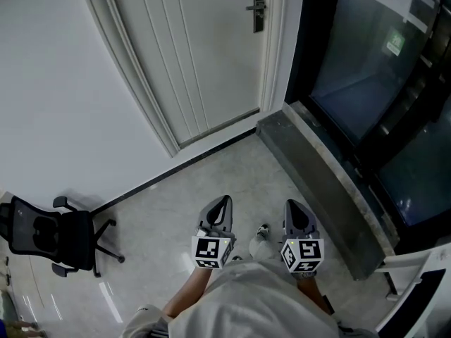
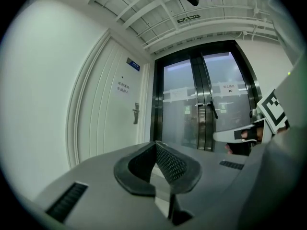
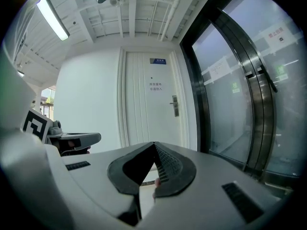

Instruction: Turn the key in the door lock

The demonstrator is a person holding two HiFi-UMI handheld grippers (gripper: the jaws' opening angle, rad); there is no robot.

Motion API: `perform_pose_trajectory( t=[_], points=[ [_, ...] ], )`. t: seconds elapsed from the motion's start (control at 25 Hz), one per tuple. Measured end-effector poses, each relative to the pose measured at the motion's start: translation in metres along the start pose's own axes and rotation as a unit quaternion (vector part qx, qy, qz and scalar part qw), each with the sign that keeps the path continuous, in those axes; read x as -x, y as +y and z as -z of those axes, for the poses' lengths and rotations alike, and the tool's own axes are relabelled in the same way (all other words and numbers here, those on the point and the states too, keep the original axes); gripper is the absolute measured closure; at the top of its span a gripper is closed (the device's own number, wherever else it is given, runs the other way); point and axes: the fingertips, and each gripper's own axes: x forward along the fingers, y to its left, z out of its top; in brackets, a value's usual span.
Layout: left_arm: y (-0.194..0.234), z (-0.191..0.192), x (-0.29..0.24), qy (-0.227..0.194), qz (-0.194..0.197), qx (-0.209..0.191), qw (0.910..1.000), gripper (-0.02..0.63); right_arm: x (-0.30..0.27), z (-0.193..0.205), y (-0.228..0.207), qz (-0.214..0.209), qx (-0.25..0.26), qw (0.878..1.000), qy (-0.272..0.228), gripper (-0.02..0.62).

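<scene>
Lock sits at the right edge of a shut white door, well ahead of both pairs of fingers and touched by neither. It is too small to tell whether a key is in it. Left gripper has its fingers pressed together at the tips with nothing between them, and the lock lies up and to the left of those tips. Right gripper has its fingers likewise closed tip to tip and empty, with the lock up and just right of them. Both grippers are held side by side, near each other, above the pale floor. Dark glass doors stand to the right of the right fingers. An office chair stands well left of the left fingers.
</scene>
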Motion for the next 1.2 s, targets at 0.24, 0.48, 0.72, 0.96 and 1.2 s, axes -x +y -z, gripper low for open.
perform_pose_trajectory(
  t=[0.24, 0.48, 0.72, 0.96, 1.2],
  points=[
    [-0.002, -0.004, -0.052, 0.004, 0.01, -0.008, 0.9999, 0.597, -0.04, -0.016, -0.032, 0.004, -0.003, 1.0, -0.011, 0.594],
    [0.001, -0.013, -0.108, -0.005, 0.019, -0.011, 0.9997, 0.597, -0.085, -0.017, -0.065, 0.0, -0.013, 1.0, 0.0, 0.594],
    [0.007, -0.016, -0.165, 0.007, 0.006, -0.019, 0.9998, 0.597, -0.134, -0.032, -0.112, 0.0, -0.022, 1.0, -0.001, 0.594],
    [0.005, -0.027, -0.217, 0.0, -0.014, -0.015, 0.9998, 0.597, -0.175, -0.048, -0.147, -0.017, -0.019, 1.0, -0.003, 0.594],
    [-0.004, -0.025, -0.256, -0.001, -0.024, -0.017, 0.9996, 0.597, -0.204, -0.053, -0.181, -0.024, -0.013, 1.0, -0.001, 0.594]
  ],
)
